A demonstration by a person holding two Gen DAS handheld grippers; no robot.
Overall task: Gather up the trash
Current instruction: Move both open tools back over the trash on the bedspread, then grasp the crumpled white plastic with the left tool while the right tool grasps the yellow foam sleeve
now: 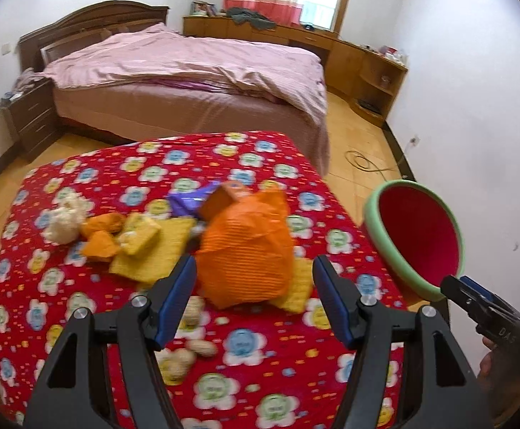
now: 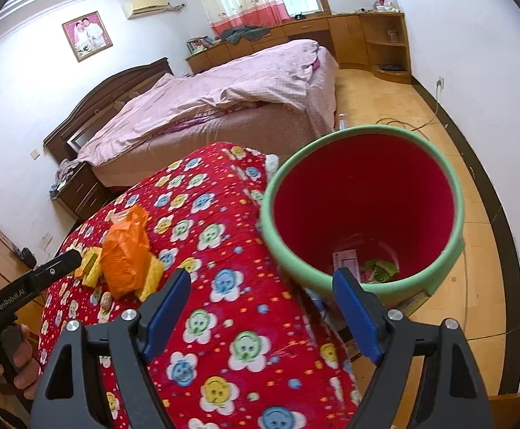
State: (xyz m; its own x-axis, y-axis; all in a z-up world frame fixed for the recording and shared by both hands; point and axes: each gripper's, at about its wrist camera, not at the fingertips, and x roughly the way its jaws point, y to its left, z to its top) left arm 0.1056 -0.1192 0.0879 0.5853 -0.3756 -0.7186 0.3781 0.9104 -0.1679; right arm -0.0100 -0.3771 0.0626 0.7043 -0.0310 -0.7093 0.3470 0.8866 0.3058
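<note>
A pile of trash lies on the red flowered cloth [image 1: 260, 375]: an orange plastic bag [image 1: 245, 261], yellow wrappers [image 1: 152, 246], a purple wrapper [image 1: 188, 202], a white crumpled wad [image 1: 63, 221] and peanut shells [image 1: 192, 348]. My left gripper [image 1: 254, 280] is open, its fingers on either side of the near end of the orange bag [image 2: 125, 261]. My right gripper [image 2: 261, 298] is open and empty beside the rim of the green bin with a red inside [image 2: 363, 211], which also shows in the left wrist view [image 1: 417, 239]. Some scraps lie at the bin's bottom.
A bed with a pink cover [image 1: 195, 71] stands beyond the table. Wooden cabinets [image 1: 352, 57] line the far wall. A nightstand [image 1: 31, 114] is at the left. A cable [image 1: 363, 162] lies on the wooden floor near the bin.
</note>
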